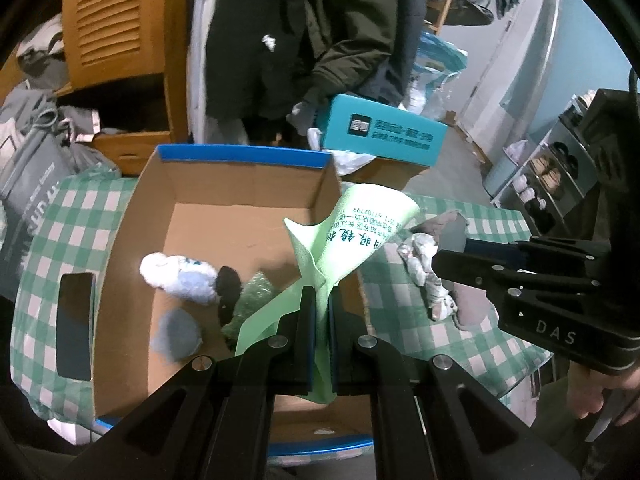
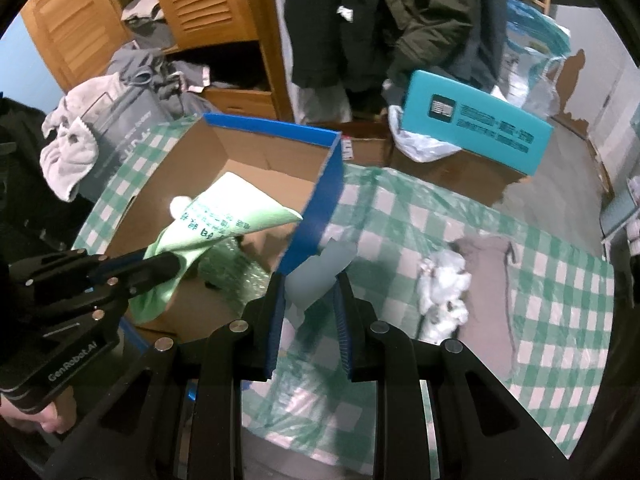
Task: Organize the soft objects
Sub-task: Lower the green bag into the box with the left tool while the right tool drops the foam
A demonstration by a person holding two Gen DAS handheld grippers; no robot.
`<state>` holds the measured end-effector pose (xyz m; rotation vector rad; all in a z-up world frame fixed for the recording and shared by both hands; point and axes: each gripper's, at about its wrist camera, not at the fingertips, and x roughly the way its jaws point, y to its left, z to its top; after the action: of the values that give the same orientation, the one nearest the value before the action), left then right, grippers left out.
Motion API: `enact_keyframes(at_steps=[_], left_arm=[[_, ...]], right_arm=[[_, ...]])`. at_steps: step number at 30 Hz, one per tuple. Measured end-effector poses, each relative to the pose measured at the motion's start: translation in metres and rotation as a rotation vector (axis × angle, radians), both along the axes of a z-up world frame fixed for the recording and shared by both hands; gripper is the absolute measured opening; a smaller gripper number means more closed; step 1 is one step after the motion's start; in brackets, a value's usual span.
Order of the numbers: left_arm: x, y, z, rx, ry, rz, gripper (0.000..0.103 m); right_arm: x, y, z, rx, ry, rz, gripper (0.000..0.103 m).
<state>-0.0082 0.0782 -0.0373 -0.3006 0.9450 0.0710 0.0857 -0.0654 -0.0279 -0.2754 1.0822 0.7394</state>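
The left gripper point(image 1: 320, 320) pinches a printed light-green cloth point(image 1: 352, 232) over the blue-rimmed cardboard box point(image 1: 240, 156) — the right gripper point(image 2: 310, 300), level beside it, clamps a pale grey-blue cloth point(image 2: 320, 272)

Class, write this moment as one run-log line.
left tongs: shut on green cloth, over box | right tongs: shut on grey cloth, beside box

Teal box point(image 1: 382, 134) tilted behind the checked tablecloth point(image 2: 500, 240) — dark coats point(image 1: 304, 32), perhaps jackets, hang beyond.
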Motion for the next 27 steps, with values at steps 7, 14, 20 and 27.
enact_keyframes(at_steps=[7, 14, 20, 27], left_arm=[[-0.006, 0.026, -0.006, -0.003, 0.016, 0.053, 0.005], [-0.01, 0.047, -0.013, -0.008, 0.037, 0.098, 0.005], [-0.011, 0.059, -0.017, -0.02, 0.047, 0.122, 0.006], [-0.009, 0.065, -0.027, -0.034, 0.093, 0.143, 0.018]], right_arm=[[-0.004, 0.032, -0.005, -0.005, 0.021, 0.051, 0.022], [-0.009, 0.058, -0.019, -0.026, 0.052, 0.092, 0.022], [-0.013, 0.071, -0.027, -0.036, 0.077, 0.122, 0.022], [-0.011, 0.077, -0.033, -0.027, 0.102, 0.132, 0.027]])
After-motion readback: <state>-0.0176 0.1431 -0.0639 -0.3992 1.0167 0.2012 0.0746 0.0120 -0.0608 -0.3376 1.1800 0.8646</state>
